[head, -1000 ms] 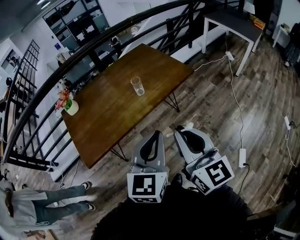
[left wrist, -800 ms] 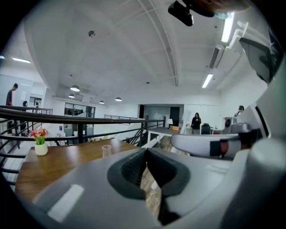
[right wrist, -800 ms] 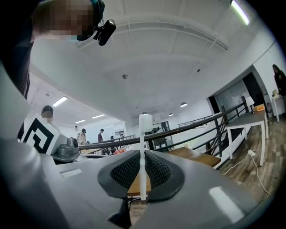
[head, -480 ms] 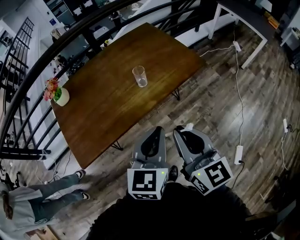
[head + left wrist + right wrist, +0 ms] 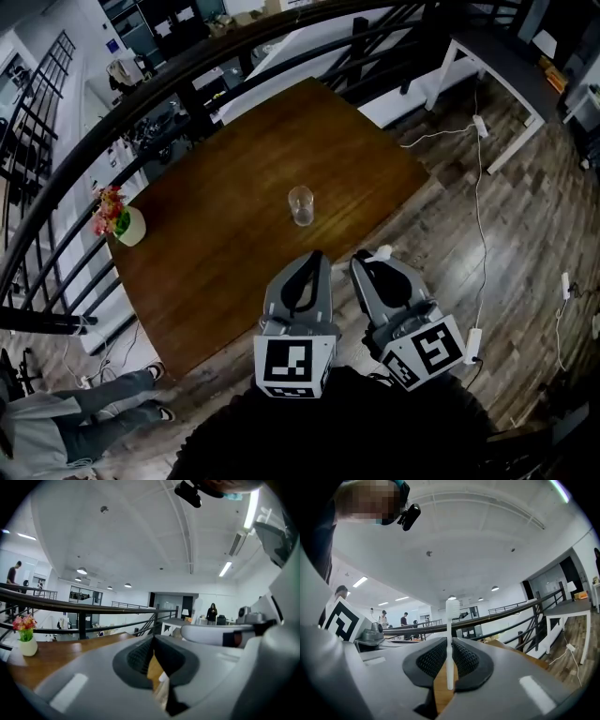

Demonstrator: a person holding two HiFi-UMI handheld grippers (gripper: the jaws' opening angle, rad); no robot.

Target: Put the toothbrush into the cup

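A clear glass cup stands upright near the middle of the brown wooden table. My right gripper is shut on a white toothbrush, which stands upright between the pads with its bristle head on top; its white end shows in the head view. The left gripper holds nothing, and its pads meet in the left gripper view. Both grippers hover side by side at the table's near edge, just short of the cup, and point roughly level.
A small pot of flowers sits at the table's left corner. A dark railing runs behind the table. A white side table stands far right, with cables and a power strip on the floor. A person stands lower left.
Both grippers have come forward together, from over the floor to the table's near edge. The cup now lies much closer in front of them. The toothbrush stays gripped.
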